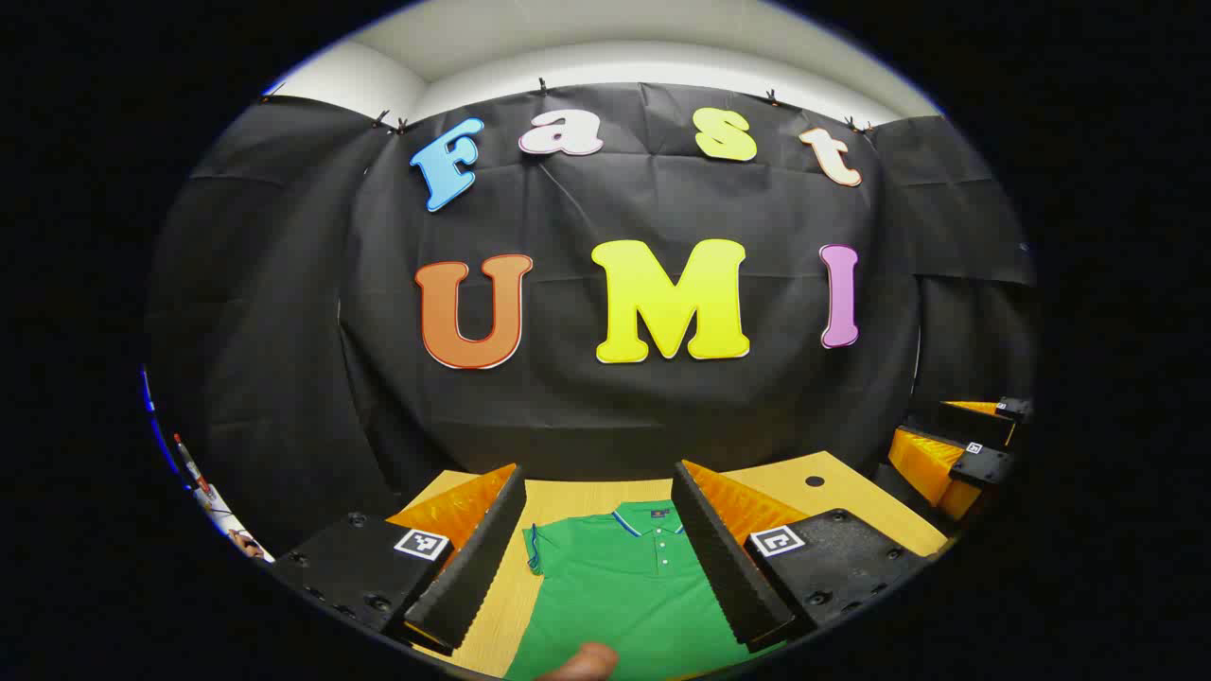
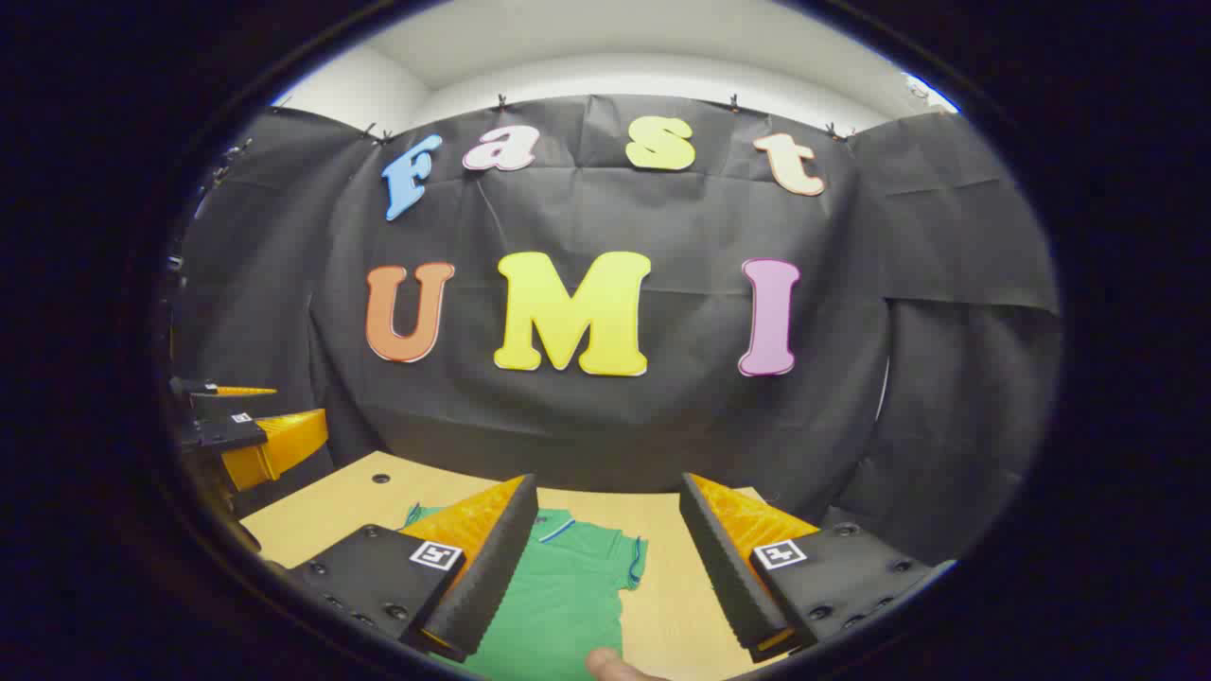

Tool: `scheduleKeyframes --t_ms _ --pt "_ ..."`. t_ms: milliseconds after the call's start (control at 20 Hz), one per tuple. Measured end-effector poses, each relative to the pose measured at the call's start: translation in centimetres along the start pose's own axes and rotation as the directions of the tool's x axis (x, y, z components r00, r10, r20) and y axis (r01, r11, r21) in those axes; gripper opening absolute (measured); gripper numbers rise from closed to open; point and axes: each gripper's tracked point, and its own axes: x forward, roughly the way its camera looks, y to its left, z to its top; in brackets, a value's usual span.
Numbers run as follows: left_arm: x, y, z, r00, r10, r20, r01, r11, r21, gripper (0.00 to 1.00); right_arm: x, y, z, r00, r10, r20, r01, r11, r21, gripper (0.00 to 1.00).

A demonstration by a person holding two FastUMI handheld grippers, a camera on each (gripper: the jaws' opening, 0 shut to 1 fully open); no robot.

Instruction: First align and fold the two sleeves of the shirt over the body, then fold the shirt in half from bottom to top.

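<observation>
Status: no fold made yet, judging by how the shirt [image 1: 624,586] lies. It is flat on the wooden table [image 1: 833,482], collar toward the booth wall, placket with its buttons facing up. In the left gripper view one short sleeve sticks out sideways at the shirt's left; in the right gripper view the other sleeve sticks out at the right [image 2: 629,563]. Neither sleeve lies over the body. The hem is below the edge of both views, so I cannot tell how the lower part lies.

Left to do, by my reading: both sleeve folds, then the bottom-to-top fold. That is the whole task.

Left gripper [image 1: 601,539]: jaws spread wide, nothing between them, held above the shirt's collar area and not touching cloth. Right gripper [image 2: 610,558]: jaws likewise spread and empty, above the shirt's right shoulder and sleeve.

Count:
- shirt: one, green, with a striped collar
- sleeves seen: two, one per view
- grippers: two; each also appears far off at the edge of the other's view
- table: one, with one small dark hole [image 1: 815,481] near its far edge
- a fingertip [image 1: 587,660] at the bottom of each view
</observation>
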Motion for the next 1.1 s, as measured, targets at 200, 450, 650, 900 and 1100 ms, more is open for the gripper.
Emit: scheduleKeyframes --t_ms 200,450,650,900,1100 --pt "-0.4 0.5 -1.2 0.999 0.008 -0.033 -0.009 1.000 -0.020 0.99 -0.6 0.5 0.0 1.000 -0.010 -0.002 0.010 1.000 -0.018 0.94" --pt "-0.7 0.3 -1.1 1.000 -0.009 -0.028 0.008 1.000 -0.026 1.00 -1.4 0.9 0.9 0.999 -0.010 0.031 0.011 0.999 -0.041 0.95" --pt "-1.0 0.4 -1.2 0.999 -0.010 -0.033 0.009 0.999 -0.038 1.00 -1.9 1.0 1.4 0.999 -0.009 0.039 0.011 0.999 -0.046 0.94" --pt "-1.0 0.1 -0.9 1.000 -0.014 -0.016 0.014 0.999 -0.038 1.00 -2.0 1.6 1.2 0.999 0.010 0.036 -0.007 0.998 -0.067 0.94" --pt "-0.9 0.1 -0.8 1.000 -0.015 -0.007 0.015 0.999 -0.047 1.00 -1.6 1.5 0.0 1.000 0.016 0.010 -0.015 0.998 -0.057 0.94"
